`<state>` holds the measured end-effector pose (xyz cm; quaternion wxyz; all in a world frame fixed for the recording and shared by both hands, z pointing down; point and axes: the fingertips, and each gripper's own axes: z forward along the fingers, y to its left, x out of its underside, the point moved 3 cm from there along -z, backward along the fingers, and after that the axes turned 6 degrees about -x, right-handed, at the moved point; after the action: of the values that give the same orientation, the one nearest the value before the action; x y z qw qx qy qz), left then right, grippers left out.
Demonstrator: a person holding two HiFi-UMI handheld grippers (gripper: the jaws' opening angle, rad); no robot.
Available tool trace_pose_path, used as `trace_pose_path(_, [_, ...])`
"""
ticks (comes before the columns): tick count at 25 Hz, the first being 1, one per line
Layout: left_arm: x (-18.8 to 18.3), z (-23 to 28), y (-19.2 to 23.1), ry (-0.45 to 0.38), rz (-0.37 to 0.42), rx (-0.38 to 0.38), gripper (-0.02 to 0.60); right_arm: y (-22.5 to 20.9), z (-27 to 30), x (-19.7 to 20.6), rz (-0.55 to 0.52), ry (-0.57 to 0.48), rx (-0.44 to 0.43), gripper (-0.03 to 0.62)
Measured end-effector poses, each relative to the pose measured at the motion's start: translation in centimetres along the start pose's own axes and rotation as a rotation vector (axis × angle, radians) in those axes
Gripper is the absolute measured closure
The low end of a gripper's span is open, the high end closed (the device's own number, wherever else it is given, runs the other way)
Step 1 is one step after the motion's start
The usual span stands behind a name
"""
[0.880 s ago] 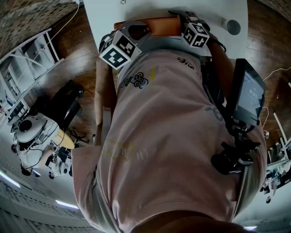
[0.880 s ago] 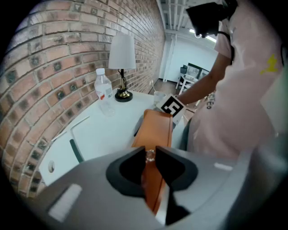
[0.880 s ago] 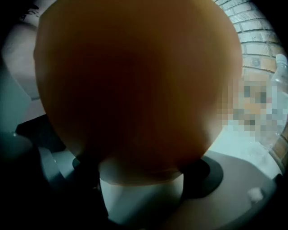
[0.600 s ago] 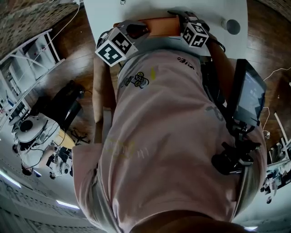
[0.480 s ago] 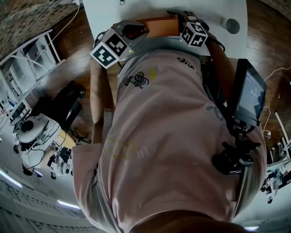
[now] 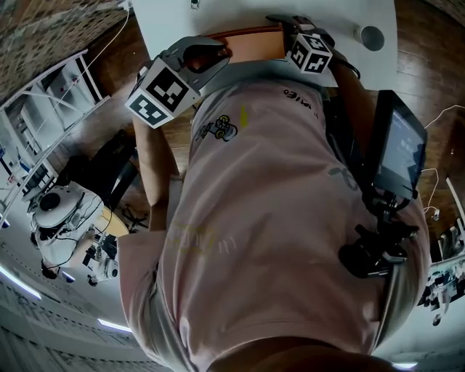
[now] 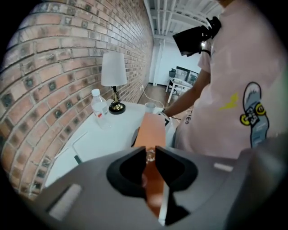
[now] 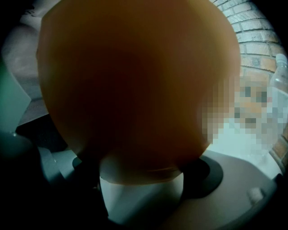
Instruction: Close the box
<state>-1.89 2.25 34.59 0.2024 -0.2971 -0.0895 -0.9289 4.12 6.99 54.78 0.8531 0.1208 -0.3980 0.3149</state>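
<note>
Orange box (image 6: 254, 42) is parked at the counter (image 6: 167, 20) edge, by the body. Left claw (image 7: 150, 153) is pinched nearly shut on its thin panel, right claw (image 8: 141, 179) is clamped across the box end. Panel's probably best eased down squarely, grips held firm.

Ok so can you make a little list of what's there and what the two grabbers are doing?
place: white table beside a brick wall
box: orange box at the table's near edge
left gripper: jaws nearly together, pinching a thin edge of the box
right gripper: the box fills the gap between its jaws and most of its view
also on table: lamp, water bottle, cup
</note>
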Motion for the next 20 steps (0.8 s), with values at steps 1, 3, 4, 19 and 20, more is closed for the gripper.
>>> trace_pose_path(1, [-0.2, -0.3, 0.0, -0.002, 0.006, -0.001, 0.508, 0.0, 0.0, -0.1, 0.0, 0.0, -0.001, 0.095])
trace_pose_path(3, [-0.6, -1.0, -0.1, -0.006, 0.019, 0.0, 0.508, 0.1, 0.1, -0.2, -0.001, 0.001, -0.002, 0.095])
trace_pose_path(4, [-0.7, -1.3, -0.1, -0.008, 0.025, 0.001, 0.508, 0.1, 0.2, -0.2, -0.001, 0.002, -0.002, 0.095])
trace_pose_path(19, [-2.0, -4.7, 0.1, 0.029, 0.135, -0.036, 0.508, -0.2, 0.5, 0.2, 0.006, 0.005, -0.003, 0.095])
trace_pose_path(20, [-2.0, -4.8, 0.2, 0.029, 0.134, -0.036, 0.508, -0.3, 0.6, 0.1, 0.007, 0.005, -0.003, 0.095])
